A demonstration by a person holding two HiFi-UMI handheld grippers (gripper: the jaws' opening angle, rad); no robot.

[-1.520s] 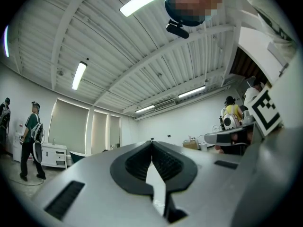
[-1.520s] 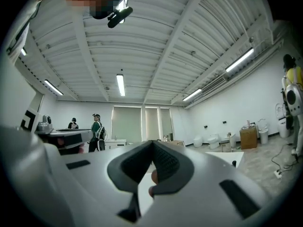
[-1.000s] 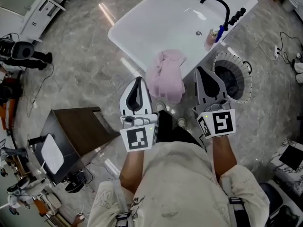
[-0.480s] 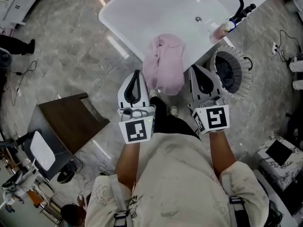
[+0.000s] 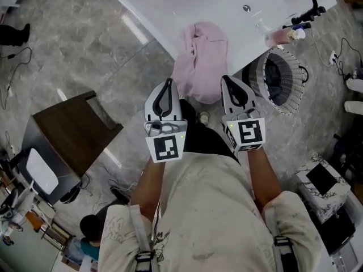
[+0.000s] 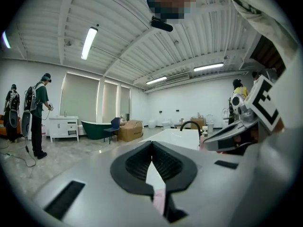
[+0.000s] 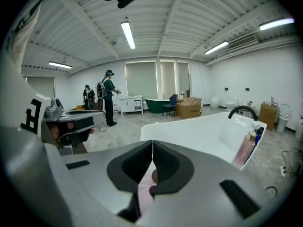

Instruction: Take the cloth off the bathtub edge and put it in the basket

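Grey left gripper [image 5: 167, 83] and right gripper [image 5: 227, 79], nearest: both jaws closed together, nothing held. Beyond and between them, pink cloth [image 5: 201, 58] draped over the near bathtub [image 5: 148, 10] edge. Basket [image 5: 282, 81] on the floor right of the cloth, beside the tub.

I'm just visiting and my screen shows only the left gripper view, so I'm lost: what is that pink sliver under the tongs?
Observer: The head view shows it whole: a pink cloth draped over the near edge of the white bathtub.
Operator: Is there a basket anywhere?
Observer: Yes. A basket stands on the floor beside the tub's tap end, on the person's right.
Operator: Are the other tongs holding anything?
Observer: No. The right tongs are shut with nothing between them.
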